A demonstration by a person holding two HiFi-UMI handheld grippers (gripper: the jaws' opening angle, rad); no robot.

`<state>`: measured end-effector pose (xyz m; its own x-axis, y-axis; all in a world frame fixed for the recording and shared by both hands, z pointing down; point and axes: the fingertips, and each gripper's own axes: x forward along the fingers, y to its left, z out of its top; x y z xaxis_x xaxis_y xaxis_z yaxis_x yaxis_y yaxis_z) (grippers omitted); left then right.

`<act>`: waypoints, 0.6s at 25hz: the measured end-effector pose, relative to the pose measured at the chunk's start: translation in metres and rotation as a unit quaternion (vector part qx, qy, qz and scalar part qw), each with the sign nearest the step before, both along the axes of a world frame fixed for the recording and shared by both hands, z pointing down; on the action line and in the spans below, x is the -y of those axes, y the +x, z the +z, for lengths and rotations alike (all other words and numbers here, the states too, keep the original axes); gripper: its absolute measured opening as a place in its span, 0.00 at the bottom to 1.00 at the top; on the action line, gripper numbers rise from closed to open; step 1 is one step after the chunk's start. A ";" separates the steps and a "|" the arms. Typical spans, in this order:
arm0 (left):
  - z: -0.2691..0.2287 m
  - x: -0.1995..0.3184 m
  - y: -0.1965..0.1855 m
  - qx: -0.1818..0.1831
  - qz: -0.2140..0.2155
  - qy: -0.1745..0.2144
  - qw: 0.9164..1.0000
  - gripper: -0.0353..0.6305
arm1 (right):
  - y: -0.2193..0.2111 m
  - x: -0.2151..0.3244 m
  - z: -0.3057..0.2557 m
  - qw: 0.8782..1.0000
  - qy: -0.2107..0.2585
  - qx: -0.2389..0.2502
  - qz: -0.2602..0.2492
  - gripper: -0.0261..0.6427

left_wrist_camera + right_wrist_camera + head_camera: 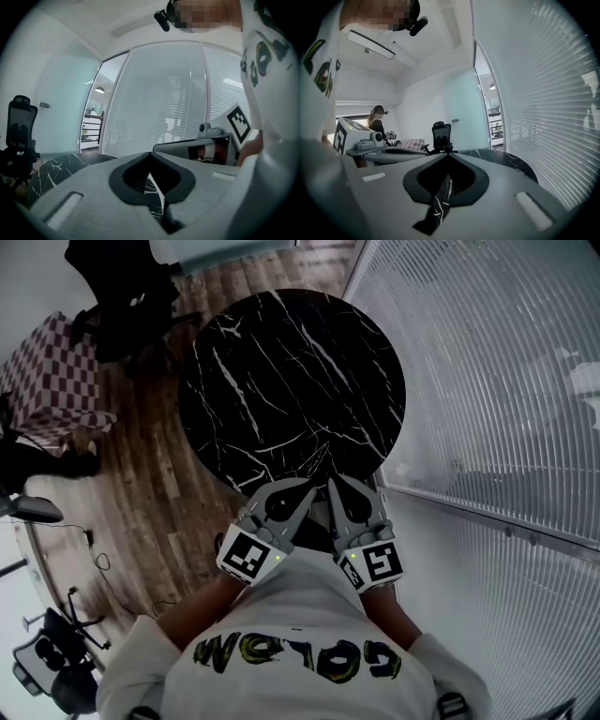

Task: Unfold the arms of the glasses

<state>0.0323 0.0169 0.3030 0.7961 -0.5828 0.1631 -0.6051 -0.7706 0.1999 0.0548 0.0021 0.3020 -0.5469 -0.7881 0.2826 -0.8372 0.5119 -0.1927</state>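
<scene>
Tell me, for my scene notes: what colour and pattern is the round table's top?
The round tabletop is black with thin white marble-like veins, clearest in the head view.

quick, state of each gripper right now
Left gripper: closed, holding nothing.
Right gripper: closed, holding nothing.

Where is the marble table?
Head view, upper centre: the marble table lies beyond the left gripper and right gripper, wooden floor on its left, blinds on its right.
</scene>
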 end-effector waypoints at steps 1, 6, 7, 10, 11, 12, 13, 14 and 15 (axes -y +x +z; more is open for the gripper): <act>0.003 0.001 -0.001 0.001 0.001 -0.002 1.000 0.06 | 0.000 0.001 0.004 1.000 -0.002 -0.001 0.001 0.04; 0.025 0.005 -0.003 0.017 0.009 -0.019 1.000 0.06 | 0.003 0.005 0.023 1.000 -0.020 -0.007 0.006 0.04; 0.029 0.006 -0.003 0.021 0.010 -0.023 0.999 0.06 | 0.004 0.005 0.026 1.000 -0.024 -0.008 0.007 0.04; 0.042 0.008 -0.004 0.025 0.013 -0.031 0.999 0.06 | 0.007 0.006 0.038 0.999 -0.034 -0.014 0.007 0.04; 0.046 0.009 -0.004 0.025 0.012 -0.033 0.999 0.06 | 0.008 0.007 0.043 0.999 -0.037 -0.016 0.006 0.04; 0.051 0.010 -0.004 0.026 0.012 -0.036 0.999 0.06 | 0.008 0.008 0.048 0.999 -0.041 -0.019 0.005 0.04; 0.056 0.010 -0.004 0.030 0.013 -0.039 0.999 0.06 | 0.009 0.008 0.052 0.999 -0.045 -0.022 0.004 0.04; 0.061 0.009 -0.004 0.034 0.014 -0.042 0.998 0.06 | 0.009 0.008 0.056 0.998 -0.049 -0.026 0.003 0.04; 0.066 0.008 -0.004 0.037 0.015 -0.046 0.998 0.06 | 0.010 0.009 0.060 0.998 -0.053 -0.029 0.003 0.04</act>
